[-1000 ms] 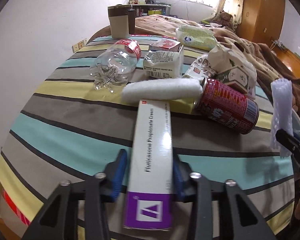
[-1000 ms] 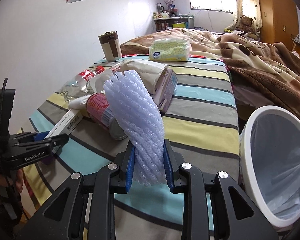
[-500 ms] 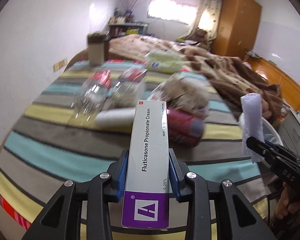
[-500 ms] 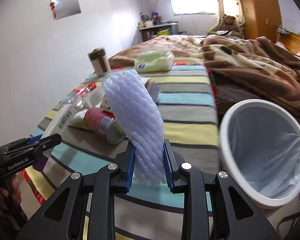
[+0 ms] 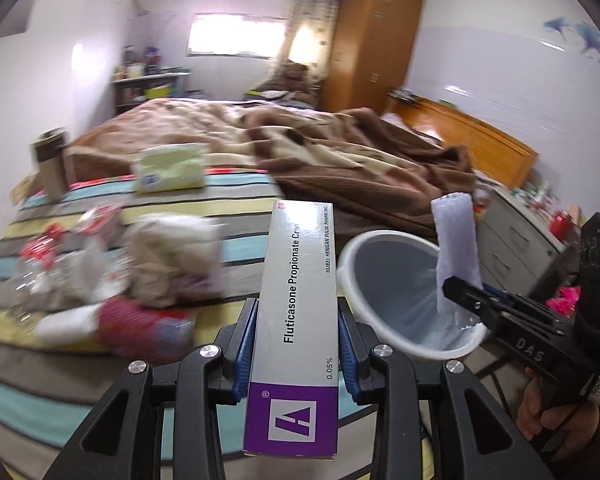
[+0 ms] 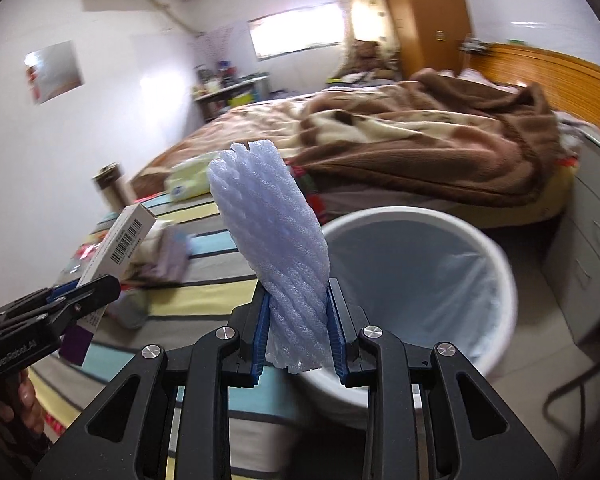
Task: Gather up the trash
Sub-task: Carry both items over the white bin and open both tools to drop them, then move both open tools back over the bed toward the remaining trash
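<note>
Two pieces of trash are riding in my grippers at once, so that one trip to the bin (image 6: 492, 248) clears both. I am clamping the left gripper (image 5: 296, 344) on the long cream box (image 5: 300, 320) near its purple end, jaws narrow against its two long sides, so that most of the box is sticking out ahead and can slide off forward. I am pinching the right gripper (image 6: 296, 340) on the lower end of the pale foam sleeve (image 6: 276, 252), which is squashing between the pads and standing up above them. In the right wrist view the bin is sitting just beyond and to the right of the sleeve, beside the striped bed (image 5: 236, 196), with its liner open towards me. In the left wrist view the sleeve is already hanging in front of the bin's mouth, while the box is pointing left of the rim. I am judging that both pieces need carrying further over the opening before letting go. More litter (image 5: 148, 276) is lying blurred on the bed, waiting for later trips.
</note>
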